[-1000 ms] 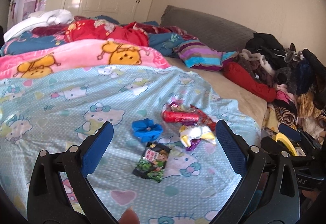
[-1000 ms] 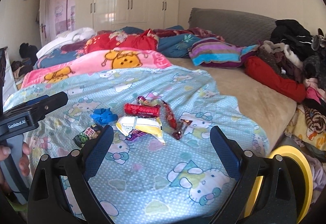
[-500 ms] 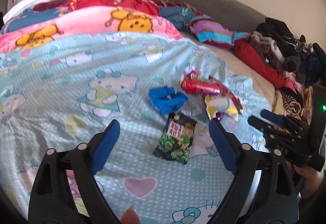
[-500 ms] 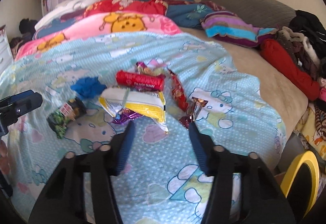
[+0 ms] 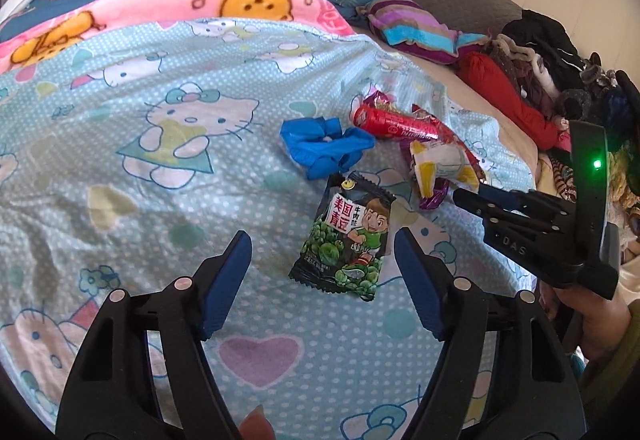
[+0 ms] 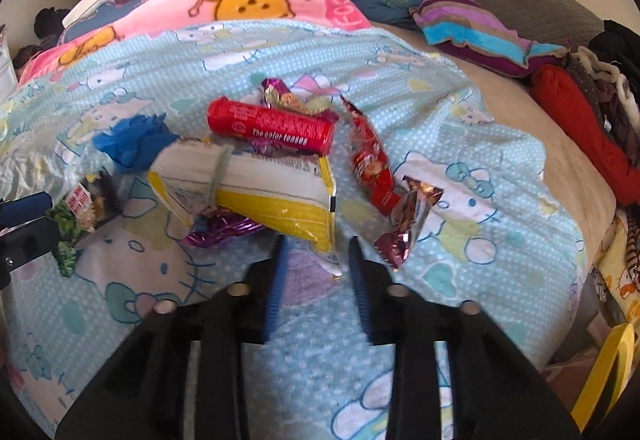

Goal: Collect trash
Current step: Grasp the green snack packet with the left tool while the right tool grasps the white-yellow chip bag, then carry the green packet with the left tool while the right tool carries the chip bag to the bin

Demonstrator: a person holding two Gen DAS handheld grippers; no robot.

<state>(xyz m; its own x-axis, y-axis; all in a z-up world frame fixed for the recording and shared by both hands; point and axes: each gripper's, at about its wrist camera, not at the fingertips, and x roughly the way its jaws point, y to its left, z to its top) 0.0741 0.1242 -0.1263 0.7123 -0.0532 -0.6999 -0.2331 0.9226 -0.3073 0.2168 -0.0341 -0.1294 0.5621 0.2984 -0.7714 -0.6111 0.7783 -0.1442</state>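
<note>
Trash lies in a loose pile on the blue cartoon-print sheet [image 5: 168, 200]. A green pea snack packet [image 5: 346, 236] rests flat between the tips of my left gripper [image 5: 320, 240], whose jaws are closing but stand apart from it. Beyond it are a crumpled blue glove [image 5: 324, 148] and a red tube [image 6: 272, 130]. My right gripper [image 6: 317, 242] is closing narrowly around the lower corner of a yellow and white wrapper [image 6: 256, 188], pads not pressing. A purple wrapper [image 6: 224, 228], a red wrapper [image 6: 370, 164] and a brown candy wrapper [image 6: 408, 224] lie beside it.
A pink cartoon blanket [image 5: 160, 4] and bundled bedding fill the far side of the bed. A striped pillow [image 6: 480, 32] and a red cloth [image 6: 580, 116] with piled clothes lie to the right. A yellow round object [image 6: 612, 368] sits below the bed's right edge.
Both grippers have dropped towards the bed and closed in on the trash. The left jaws have narrowed a little; the right jaws have narrowed a lot, around the yellow wrapper's corner.
</note>
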